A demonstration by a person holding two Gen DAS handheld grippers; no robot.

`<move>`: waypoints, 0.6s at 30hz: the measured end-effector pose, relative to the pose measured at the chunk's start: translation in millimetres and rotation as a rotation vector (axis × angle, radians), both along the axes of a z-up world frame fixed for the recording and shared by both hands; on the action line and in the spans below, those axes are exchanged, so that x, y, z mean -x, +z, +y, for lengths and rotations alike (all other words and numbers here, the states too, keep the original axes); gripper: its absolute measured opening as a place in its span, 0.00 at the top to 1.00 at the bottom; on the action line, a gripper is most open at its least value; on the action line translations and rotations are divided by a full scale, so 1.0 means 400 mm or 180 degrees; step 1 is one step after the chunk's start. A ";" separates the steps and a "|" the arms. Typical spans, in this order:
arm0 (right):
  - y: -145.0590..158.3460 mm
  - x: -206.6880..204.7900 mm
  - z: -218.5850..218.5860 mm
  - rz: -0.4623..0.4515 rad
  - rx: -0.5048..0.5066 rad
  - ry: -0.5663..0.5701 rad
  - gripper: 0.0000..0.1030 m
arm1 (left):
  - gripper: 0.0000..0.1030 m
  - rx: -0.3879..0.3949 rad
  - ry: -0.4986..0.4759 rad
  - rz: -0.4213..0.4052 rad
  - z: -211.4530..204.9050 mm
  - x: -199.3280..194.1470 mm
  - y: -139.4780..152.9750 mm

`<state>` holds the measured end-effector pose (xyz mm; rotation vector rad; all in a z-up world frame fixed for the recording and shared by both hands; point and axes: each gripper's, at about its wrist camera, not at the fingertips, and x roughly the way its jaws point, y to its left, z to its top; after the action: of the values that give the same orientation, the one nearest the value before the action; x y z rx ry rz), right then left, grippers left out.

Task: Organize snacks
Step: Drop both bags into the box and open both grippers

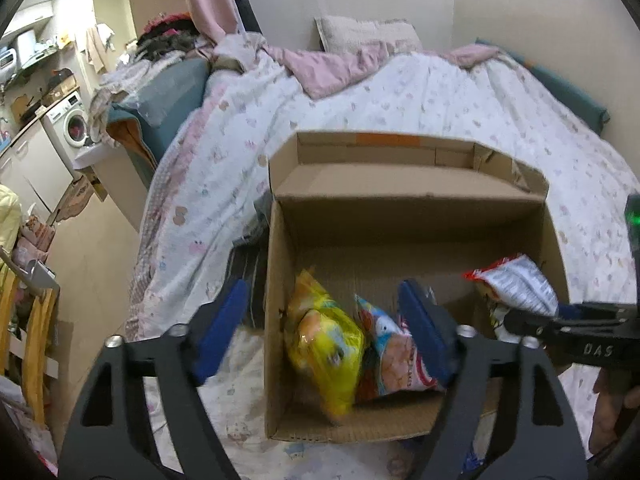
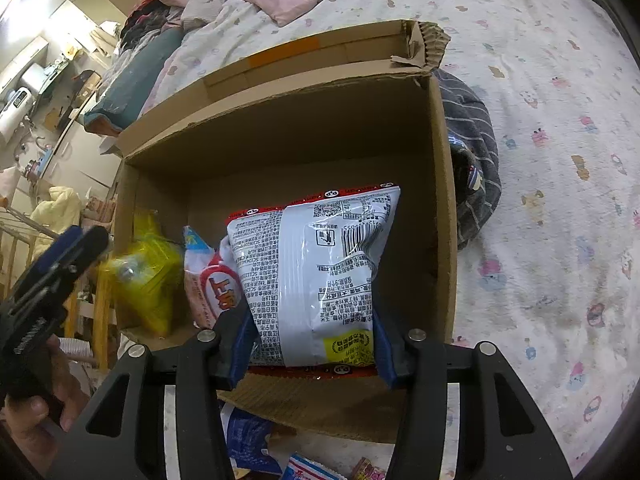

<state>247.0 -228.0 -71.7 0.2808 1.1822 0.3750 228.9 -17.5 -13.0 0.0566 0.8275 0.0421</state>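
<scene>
White printed snack bag with red ends (image 2: 316, 276) pinched by right gripper (image 2: 312, 344), hanging inside open brown cardboard box (image 2: 444, 184). Crinkly yellow packet (image 1: 324, 340) at box's left wall, loose between wide-spread left gripper (image 1: 320, 336) jaws. Step: loading. Next, probably: lower, then let go beside red-and-white packet (image 2: 212, 284).

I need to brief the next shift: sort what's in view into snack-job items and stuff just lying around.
Belongs to the job:
- cardboard box
- yellow snack bag in the box
- pink and blue snack bag in the box
- white printed snack bag between the right gripper's pads
- left gripper, open

Just lying about:
- patterned bedspread
- striped dark garment
- pillow
</scene>
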 end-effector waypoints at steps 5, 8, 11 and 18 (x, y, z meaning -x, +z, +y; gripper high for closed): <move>0.018 0.002 0.000 -0.0110 -0.0071 -0.0005 0.16 | 0.21 0.0022 0.0031 -0.0043 0.008 -0.002 0.008; 0.024 0.002 0.002 -0.0139 -0.0073 0.0012 0.16 | 0.21 0.0009 0.0041 0.0010 0.008 -0.006 0.000; 0.025 0.001 0.003 -0.0139 -0.0073 0.0011 0.16 | 0.21 0.0019 0.0044 0.0028 0.007 -0.006 -0.002; 0.024 -0.003 0.005 -0.0140 -0.0081 0.0016 0.16 | 0.21 -0.0016 0.0015 0.0016 0.001 -0.003 -0.006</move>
<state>248.0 -226.0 -62.2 0.2905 1.1357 0.3989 230.2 -17.2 -15.2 0.0596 0.8327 0.0485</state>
